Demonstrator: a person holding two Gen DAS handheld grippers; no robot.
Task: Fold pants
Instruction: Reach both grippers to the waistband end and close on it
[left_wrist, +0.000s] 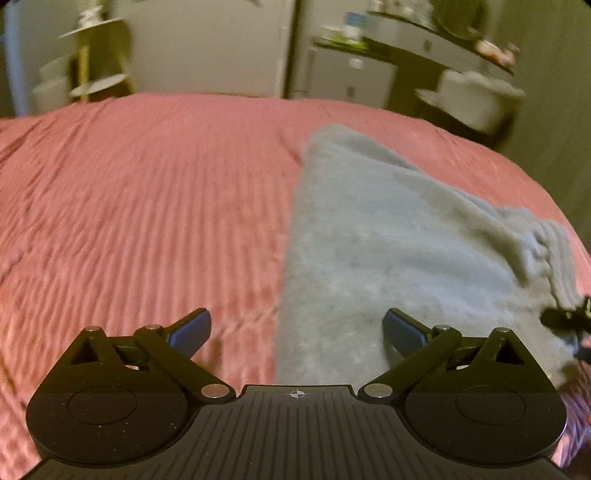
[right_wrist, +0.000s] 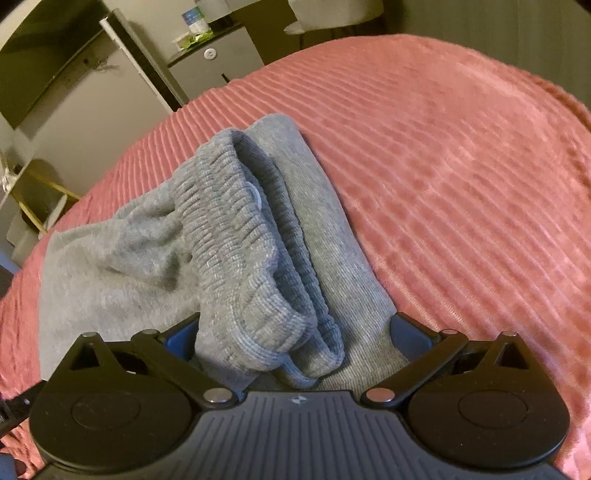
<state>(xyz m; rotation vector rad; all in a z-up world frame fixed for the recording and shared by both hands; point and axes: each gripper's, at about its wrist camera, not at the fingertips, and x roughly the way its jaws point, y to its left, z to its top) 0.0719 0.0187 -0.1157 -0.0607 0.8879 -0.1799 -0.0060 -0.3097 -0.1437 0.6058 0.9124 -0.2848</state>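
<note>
Grey sweatpants lie on a pink ribbed bedspread, folded lengthwise, and they narrow toward the far end. My left gripper is open low over the near end. Its left pad sits over the bedspread, its right pad over grey cloth, and the pants' left edge runs between them. In the right wrist view the ribbed elastic waistband bunches up in folds. My right gripper is open wide, and the near end of the waistband lies between its blue pads. The right gripper's dark tip shows at the left view's right edge.
The bedspread stretches wide to the right of the pants. Beyond the far bed edge stand a white cabinet, a round tiered shelf and a dark table with a white bundle. A grey cabinet shows in the right view.
</note>
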